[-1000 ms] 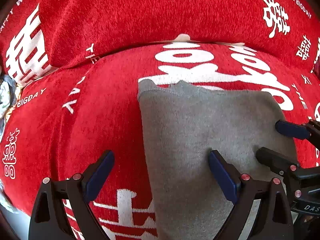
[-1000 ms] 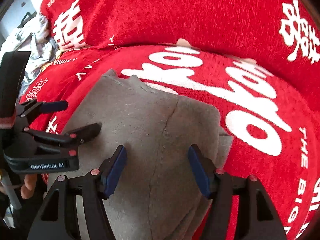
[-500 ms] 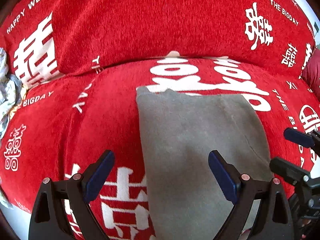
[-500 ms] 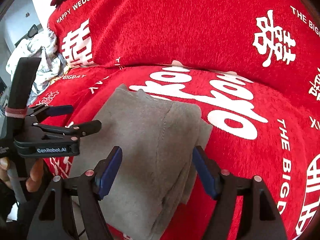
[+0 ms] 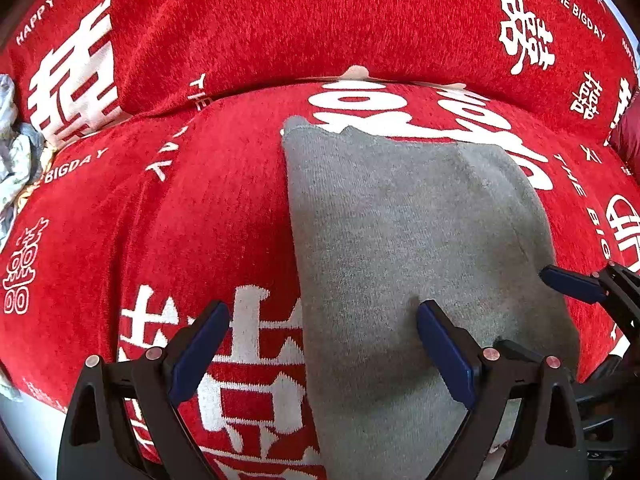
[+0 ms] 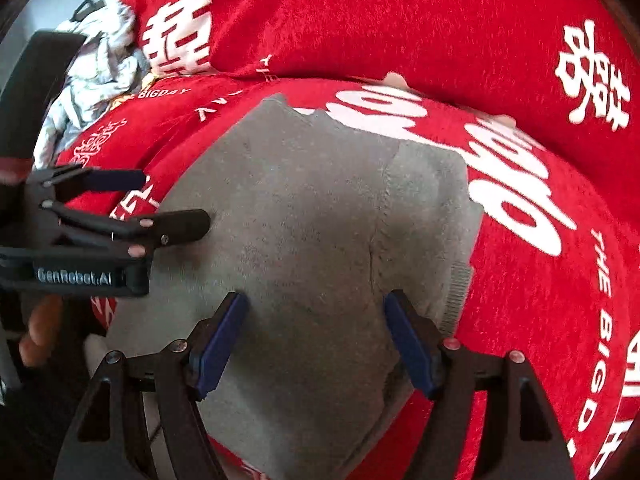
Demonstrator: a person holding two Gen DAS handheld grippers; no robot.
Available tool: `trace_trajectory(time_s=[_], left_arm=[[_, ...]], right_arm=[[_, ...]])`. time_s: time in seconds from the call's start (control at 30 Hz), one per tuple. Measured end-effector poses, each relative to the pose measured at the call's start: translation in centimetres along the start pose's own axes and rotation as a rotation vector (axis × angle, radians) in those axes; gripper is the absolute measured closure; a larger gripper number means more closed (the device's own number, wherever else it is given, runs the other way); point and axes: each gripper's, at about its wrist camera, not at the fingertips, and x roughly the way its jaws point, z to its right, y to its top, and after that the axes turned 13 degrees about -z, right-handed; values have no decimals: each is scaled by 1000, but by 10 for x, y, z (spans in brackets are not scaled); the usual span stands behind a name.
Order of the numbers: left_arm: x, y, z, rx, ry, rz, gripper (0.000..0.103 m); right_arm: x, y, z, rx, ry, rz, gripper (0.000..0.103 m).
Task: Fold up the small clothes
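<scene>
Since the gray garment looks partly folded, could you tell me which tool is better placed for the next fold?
Probably the right tool: it sits open over the middle of the gray garment, while the left tool straddles its left edge, one finger over the red cover.

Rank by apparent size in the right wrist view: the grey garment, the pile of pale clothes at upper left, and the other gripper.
1. Grey garment, by far the largest.
2 and 3. Left gripper and pile of pale clothes look similar; the gripper is much nearer the camera, so ranking them is unsafe.
</scene>
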Motion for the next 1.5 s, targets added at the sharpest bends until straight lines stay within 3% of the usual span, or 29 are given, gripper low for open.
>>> trace_trajectory(time_s=[0.43, 0.87, 1.5], left_arm=[[-20, -12, 3, -4, 28, 16, 8], [-25, -41, 16, 26, 14, -59, 8], [-17, -48, 18, 54, 16, -107, 8]], right_arm=[[-20, -6, -6, 23, -75, -12, 27], [-41, -19, -21, 11, -188, -49, 27], [-34, -21, -20, 11, -182, -103, 27]])
